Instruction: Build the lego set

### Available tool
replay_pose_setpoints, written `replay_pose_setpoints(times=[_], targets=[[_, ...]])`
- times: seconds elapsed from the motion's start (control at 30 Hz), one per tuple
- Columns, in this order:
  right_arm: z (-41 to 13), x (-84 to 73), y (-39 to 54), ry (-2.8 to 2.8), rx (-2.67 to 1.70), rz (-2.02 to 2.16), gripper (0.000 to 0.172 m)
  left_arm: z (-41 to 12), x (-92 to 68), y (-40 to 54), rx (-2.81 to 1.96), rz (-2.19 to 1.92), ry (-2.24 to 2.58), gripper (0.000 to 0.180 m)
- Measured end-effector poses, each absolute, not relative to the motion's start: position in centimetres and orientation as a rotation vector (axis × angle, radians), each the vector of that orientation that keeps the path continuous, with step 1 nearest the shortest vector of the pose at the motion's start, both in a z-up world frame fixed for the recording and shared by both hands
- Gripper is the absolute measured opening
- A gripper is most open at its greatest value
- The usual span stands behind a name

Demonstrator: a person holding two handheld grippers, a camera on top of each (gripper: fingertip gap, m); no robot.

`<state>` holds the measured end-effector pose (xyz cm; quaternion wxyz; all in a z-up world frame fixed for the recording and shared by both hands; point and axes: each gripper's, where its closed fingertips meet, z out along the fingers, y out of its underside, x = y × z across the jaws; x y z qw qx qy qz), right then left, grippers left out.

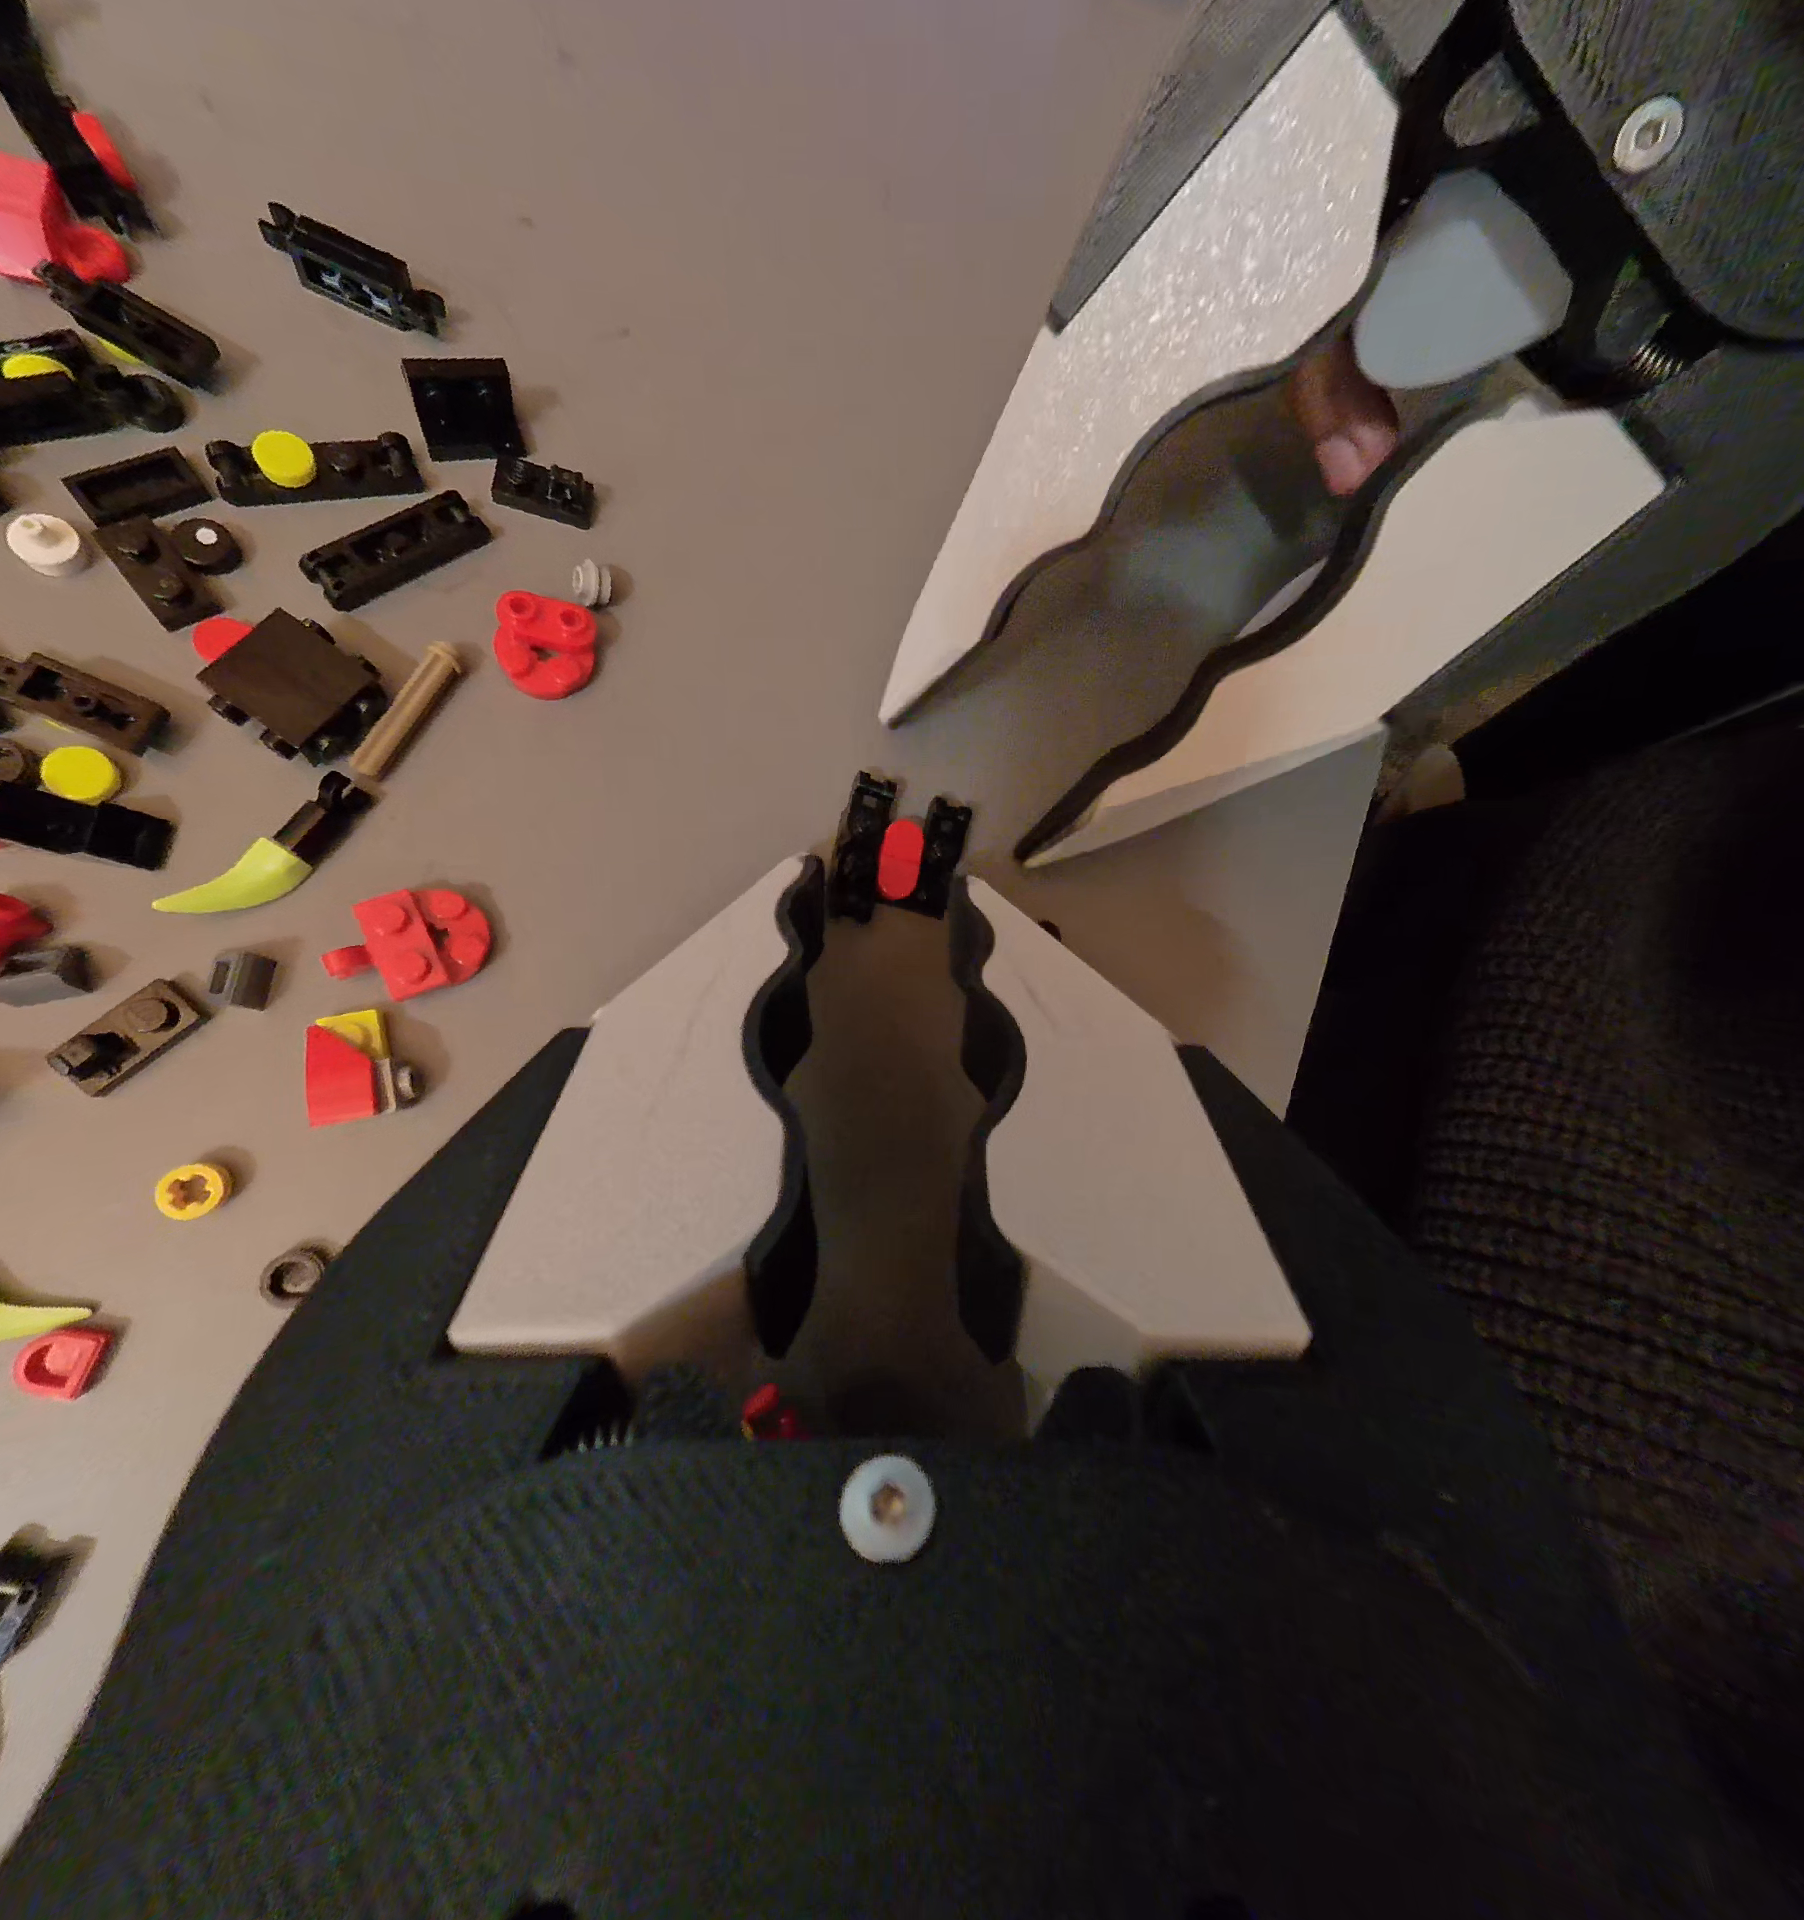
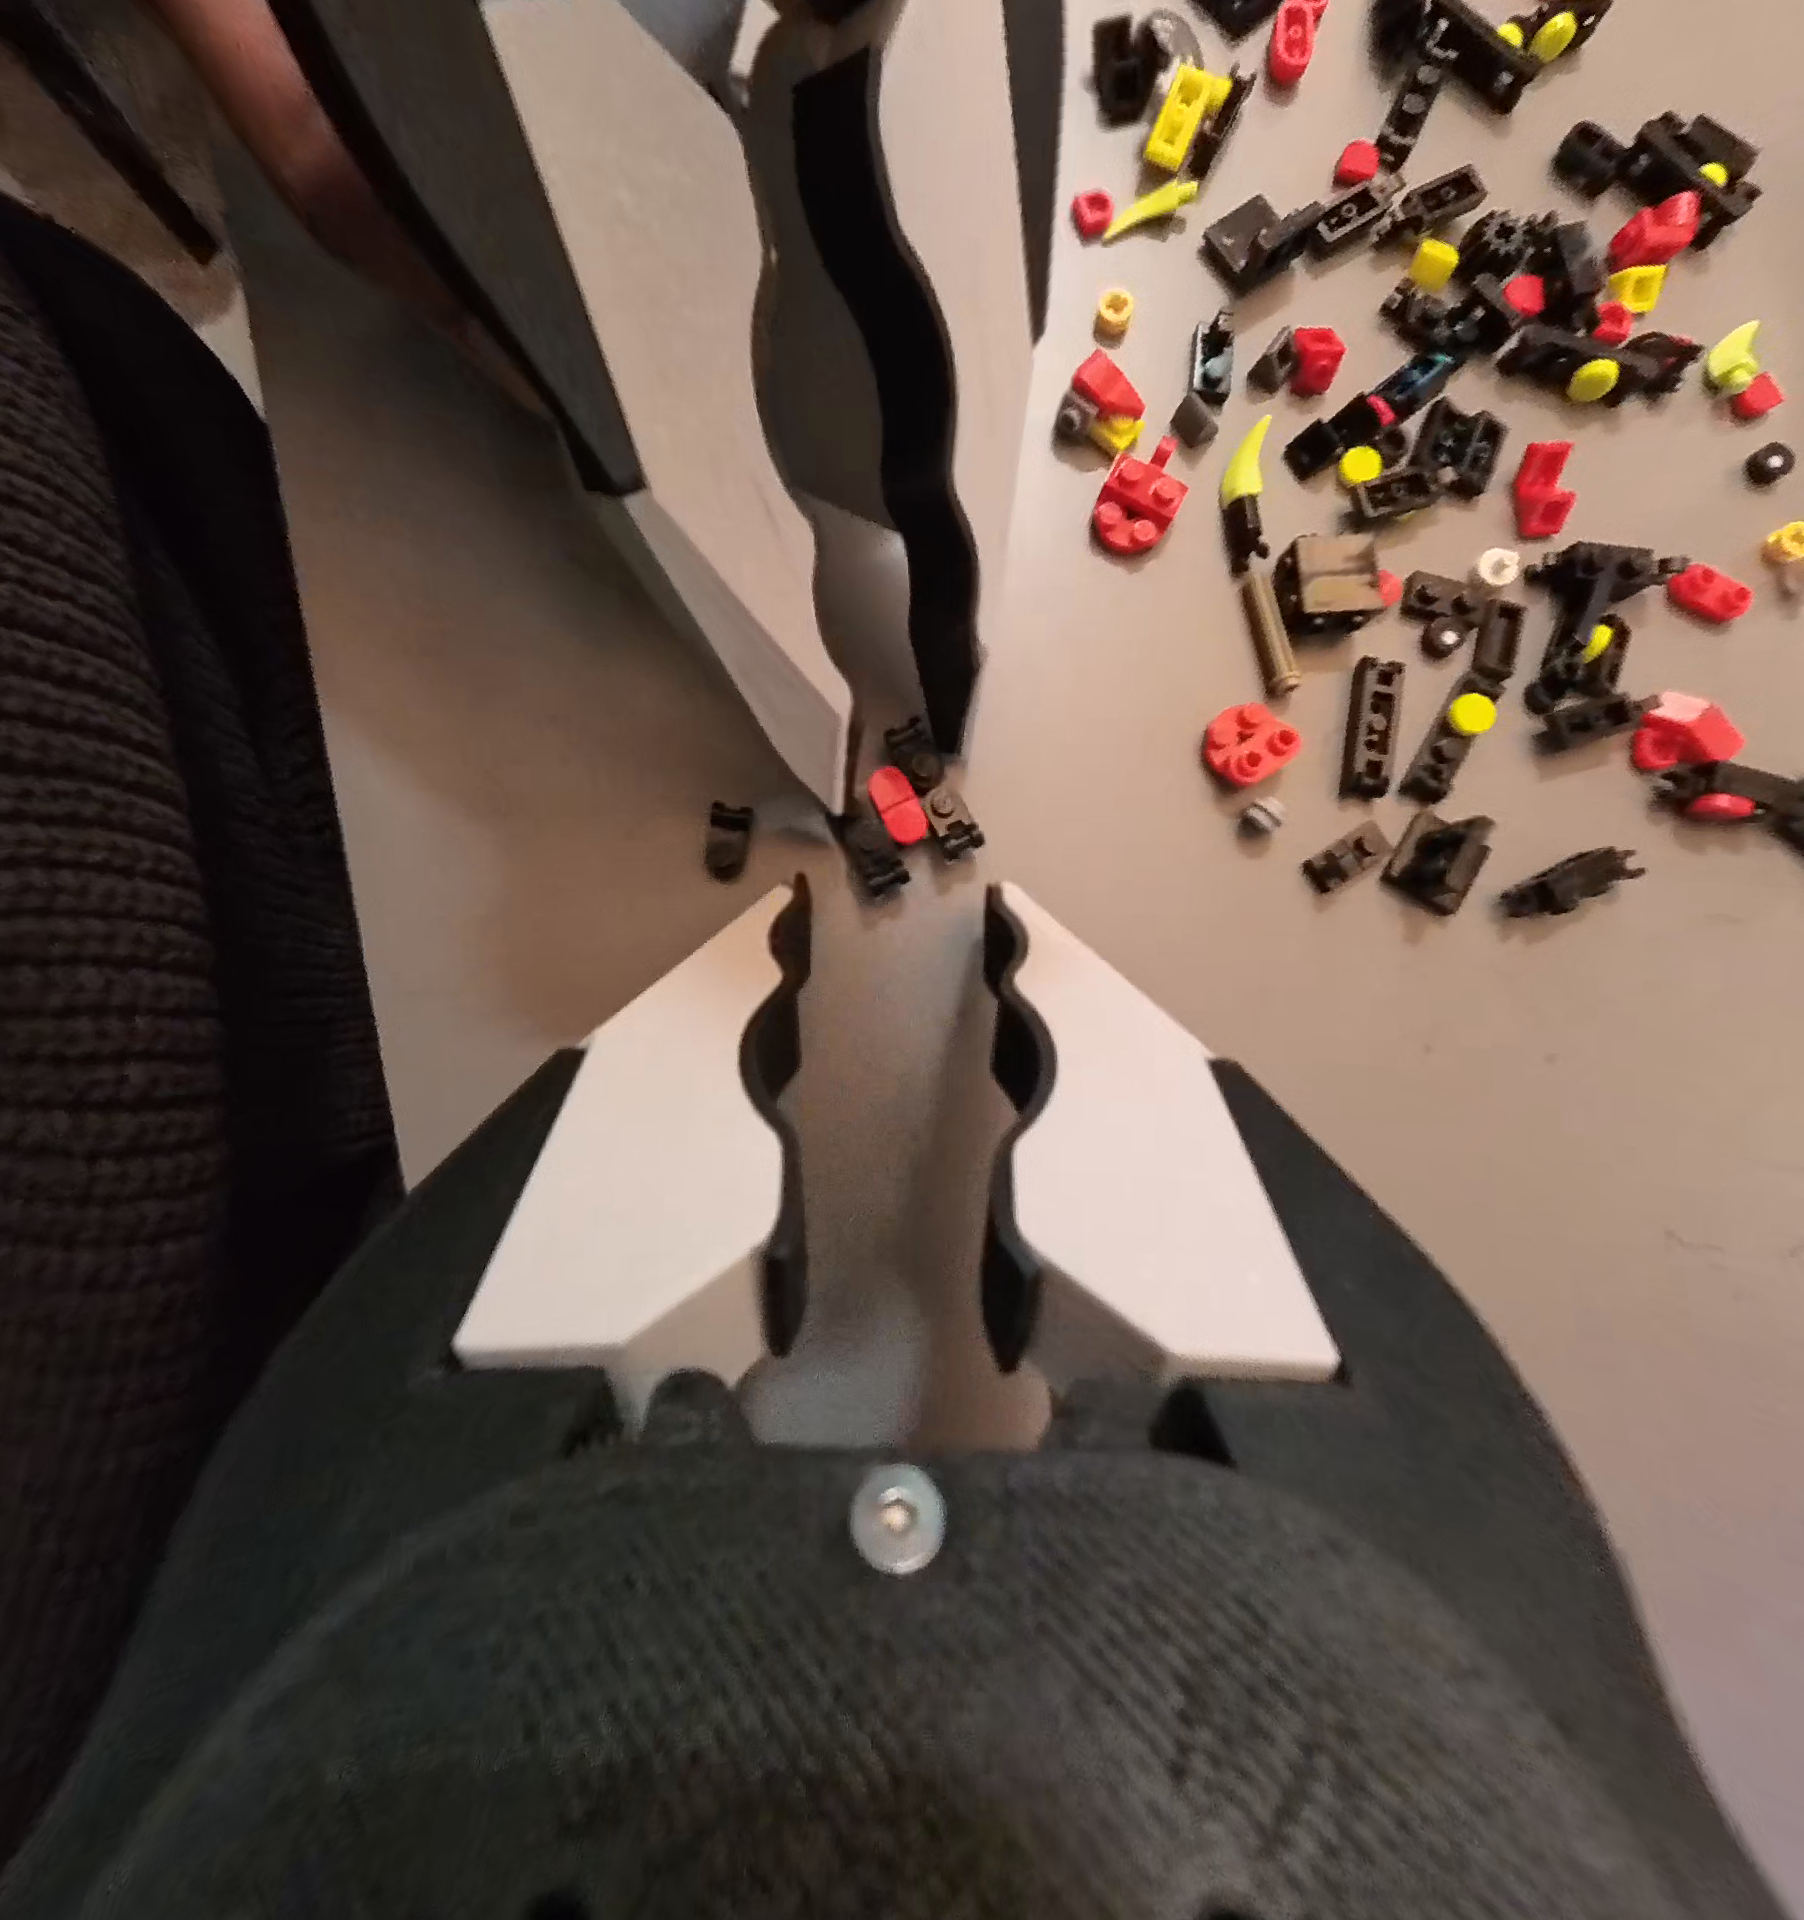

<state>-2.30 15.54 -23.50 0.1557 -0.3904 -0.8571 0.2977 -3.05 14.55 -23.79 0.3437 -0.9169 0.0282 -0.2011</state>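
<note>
My left gripper (image 1: 885,883) is shut on a small assembly (image 1: 900,854) of two black plates with a red oval tile on top, held at the fingertips just above the grey table (image 1: 773,312). In the right wrist view the left gripper (image 2: 898,774) comes in from the top, its pads against the assembly (image 2: 898,805). My right gripper (image 2: 896,899) is open and empty, its fingertips just short of the assembly and not touching it. It also shows in the left wrist view (image 1: 955,787), at the upper right. A small black clip piece (image 2: 729,836) lies on the table beside the assembly.
Several loose black, red and yellow bricks (image 1: 285,675) are scattered to the left in the left wrist view, and the pile (image 2: 1449,468) is to the right in the right wrist view. A person's dark knit garment (image 2: 98,831) borders the table edge. The tips of both grippers are at nearly the same place.
</note>
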Motion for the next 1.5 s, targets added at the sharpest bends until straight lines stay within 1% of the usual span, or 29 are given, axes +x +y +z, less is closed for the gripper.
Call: replay_pose_setpoints(times=[0.07, 0.13, 0.17, 0.2, 0.23, 0.27, 0.3, 0.37, 0.47, 0.57, 0.67, 0.83, 0.9, 1.07, 1.37, 1.43, 1.5], targets=[[-22.7, -2.3, 16.1, -2.402, -1.15, 0.885, 0.031, -23.4, -3.0, 14.4, -2.368, -0.551, 0.061, 0.024], [-21.8, -2.3, 16.5, -2.34, -1.205, 0.926, 0.035, -22.6, -3.1, 14.3, -2.34, -0.57, 0.042, 0.025], [-21.3, -2.4, 16.6, -2.295, -1.244, 0.957, 0.046, -22.3, -3.3, 14.2, -2.328, -0.572, 0.034, 0.026], [-20.8, -2.5, 16.7, -2.234, -1.283, 0.993, 0.064, -21.8, -3.5, 14.1, -2.314, -0.566, 0.029, 0.027], [-20.3, -2.5, 16.7, -2.183, -1.309, 1.038, 0.075, -21.5, -3.7, 14.0, -2.302, -0.555, 0.024, 0.027], [-20.0, -2.3, 16.5, -2.144, -1.317, 1.082, 0.081, -21.1, -3.8, 13.8, -2.29, -0.546, 0.022, 0.027], [-19.9, -2.0, 16.5, -2.115, -1.322, 1.105, 0.083, -20.9, -3.9, 13.6, -2.28, -0.538, 0.021, 0.027], [-20.3, -1.4, 16.9, -2.087, -1.355, 1.087, 0.079, -20.6, -3.4, 13.0, -2.264, -0.55, 0.032, 0.025], [-20.8, -1.1, 17.3, -2.106, -1.362, 1.051, 0.059, -21.0, -1.5, 12.3, -2.273, -0.627, 0.097, 0.019], [-21.1, -1.1, 17.0, -2.153, -1.335, 1.067, 0.051, -22.4, -0.4, 12.2, -2.336, -0.59, 0.219, 0.014], [-21.8, -0.7, 16.7, -2.199, -1.337, 1.054, 0.053, -24.1, -0.4, 12.3, -2.401, -0.495, 0.299, 0.015], [-21.5, -0.3, 16.8, -2.202, -1.292, 1.039, 0.051, -24.1, -0.2, 12.7, -2.388, -0.498, 0.303, 0.013], [-21.3, -0.1, 16.8, -2.195, -1.303, 1.065, 0.051, -24.2, -0.2, 12.7, -2.392, -0.498, 0.314, 0.008], [-21.1, 0.0, 17.2, -2.175, -1.321, 1.073, 0.05, -24.0, -0.2, 12.5, -2.39, -0.468, 0.337, 0.006], [-22.2, -0.3, 16.9, -2.226, -1.311, 0.982, 0.05, -22.9, -2.4, 13.3, -2.37, -0.442, 0.162, 0.007], [-22.5, -0.4, 16.8, -2.241, -1.289, 0.935, 0.046, -23.3, -2.4, 13.4, -2.387, -0.43, 0.152, 0.007], [-22.8, -0.5, 16.8, -2.265, -1.226, 0.848, 0.038, -23.4, -2.5, 13.4, -2.391, -0.421, 0.148, 0.007]])
